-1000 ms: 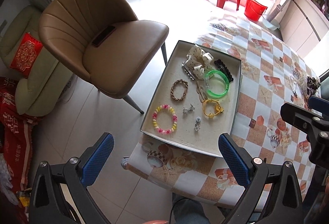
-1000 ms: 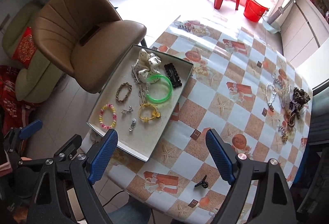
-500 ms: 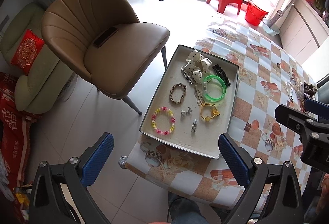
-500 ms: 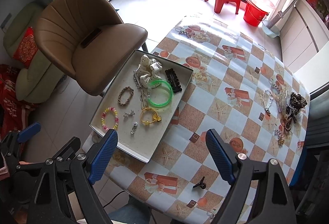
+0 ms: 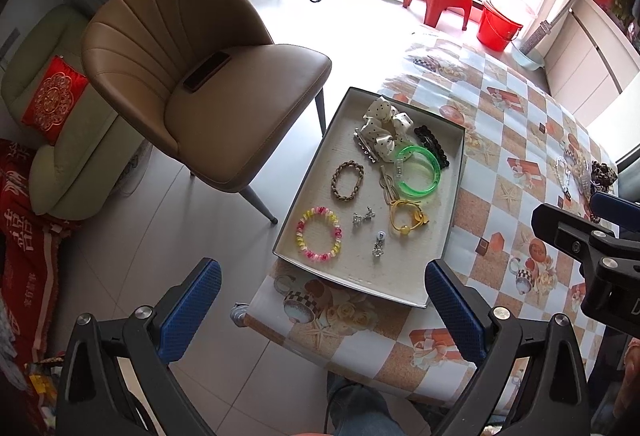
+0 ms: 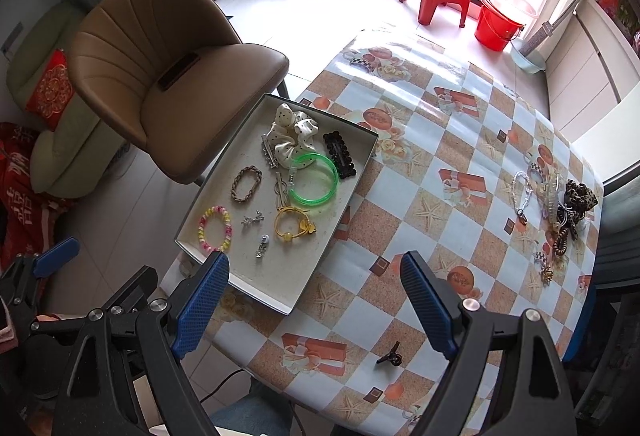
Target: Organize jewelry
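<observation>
Shallow grey tray point(image 6: 362, 156) at the table point(image 6: 460, 140) edge nearest the brown chair point(image 6: 160, 84), one corner overhanging. Inside the tray: polka-dot cream scrunchie point(image 6: 292, 134) at the far end, black hair clip point(image 6: 340, 154) beside it, green bangle point(image 6: 314, 184) just nearer, touching the scrunchie. Braided brown bracelet point(image 6: 246, 183) along the chair side of the tray, pink-and-yellow bead bracelet point(image 6: 216, 228) at the near corner. Yellow hair tie point(image 6: 292, 226) below the bangle, two small silver pieces point(image 6: 253, 219) between it and the bead bracelet. Well apart from the tray, on the far right side of the table, a loose pile of jewelry point(image 6: 560, 204) with a leopard-print scrunchie point(image 6: 580, 196) and a clear bead chain point(image 6: 524, 192). Small dark clip point(image 6: 390, 358) alone on the table's near edge, away from the tray. Right tongs point(image 6: 316, 296) wide apart, empty, above the table just off the tray's near corner. Left tongs point(image 5: 320, 304) likewise spread wide, gripping nothing, over the tray's near end.
</observation>
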Demonstrator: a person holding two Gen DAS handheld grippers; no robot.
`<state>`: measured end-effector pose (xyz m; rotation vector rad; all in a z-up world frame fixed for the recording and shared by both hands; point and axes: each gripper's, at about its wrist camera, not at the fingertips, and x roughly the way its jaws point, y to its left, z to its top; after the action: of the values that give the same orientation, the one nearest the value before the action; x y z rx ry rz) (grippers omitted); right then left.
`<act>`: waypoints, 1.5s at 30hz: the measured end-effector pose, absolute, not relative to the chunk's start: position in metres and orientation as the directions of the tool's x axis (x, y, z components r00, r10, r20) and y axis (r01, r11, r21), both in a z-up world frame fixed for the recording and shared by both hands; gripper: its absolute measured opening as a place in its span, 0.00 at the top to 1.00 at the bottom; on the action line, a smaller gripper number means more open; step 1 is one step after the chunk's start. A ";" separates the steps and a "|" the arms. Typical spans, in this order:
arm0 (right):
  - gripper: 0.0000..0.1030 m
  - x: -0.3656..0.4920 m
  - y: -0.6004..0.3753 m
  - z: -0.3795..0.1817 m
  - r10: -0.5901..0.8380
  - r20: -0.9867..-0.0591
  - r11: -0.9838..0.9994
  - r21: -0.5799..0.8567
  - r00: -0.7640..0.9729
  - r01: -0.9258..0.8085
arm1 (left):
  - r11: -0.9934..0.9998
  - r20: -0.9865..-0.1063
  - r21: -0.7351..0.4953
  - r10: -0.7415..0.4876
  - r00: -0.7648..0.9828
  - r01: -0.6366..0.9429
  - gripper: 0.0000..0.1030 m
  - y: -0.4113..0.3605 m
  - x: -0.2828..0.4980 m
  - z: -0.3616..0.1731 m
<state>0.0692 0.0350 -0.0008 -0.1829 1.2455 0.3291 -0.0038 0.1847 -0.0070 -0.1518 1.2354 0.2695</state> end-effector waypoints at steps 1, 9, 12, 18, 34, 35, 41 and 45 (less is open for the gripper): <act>0.13 0.069 0.035 -0.001 0.145 -0.949 0.939 0.042 0.281 -0.342 | 0.959 -0.945 0.031 0.120 0.303 -0.283 0.00 0.185 -0.004 -0.007; 0.13 0.069 0.035 -0.001 0.144 -0.949 0.938 0.041 0.281 -0.343 | 0.959 -0.945 0.030 0.119 0.304 -0.283 0.00 0.186 -0.004 -0.007; 0.13 0.069 0.035 -0.001 0.145 -0.949 0.938 0.042 0.280 -0.344 | 0.958 -0.945 0.030 0.120 0.303 -0.284 0.00 0.186 -0.004 -0.007; 0.13 0.069 0.035 -0.001 0.145 -0.949 0.938 0.042 0.280 -0.344 | 0.959 -0.945 0.031 0.120 0.303 -0.283 0.00 0.185 -0.004 -0.007; 0.13 0.070 0.035 -0.001 0.146 -0.949 0.938 0.042 0.279 -0.345 | 0.957 -0.946 0.033 0.123 0.301 -0.288 0.00 0.188 -0.005 -0.008; 0.13 0.070 0.035 0.000 0.146 -0.949 0.938 0.042 0.280 -0.345 | 0.957 -0.946 0.031 0.121 0.301 -0.288 0.00 0.188 -0.005 -0.007; 0.13 0.070 0.035 -0.001 0.146 -0.949 0.938 0.044 0.278 -0.344 | 0.956 -0.946 0.034 0.124 0.298 -0.291 0.00 0.188 -0.005 -0.008; 0.13 0.070 0.035 -0.001 0.145 -0.949 0.938 0.042 0.279 -0.345 | 0.955 -0.947 0.035 0.125 0.297 -0.293 0.00 0.189 -0.005 -0.009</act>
<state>0.0696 0.0347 -0.0012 -0.1846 1.2469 0.3313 -0.0051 0.1886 -0.0089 -0.1555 1.2401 0.2795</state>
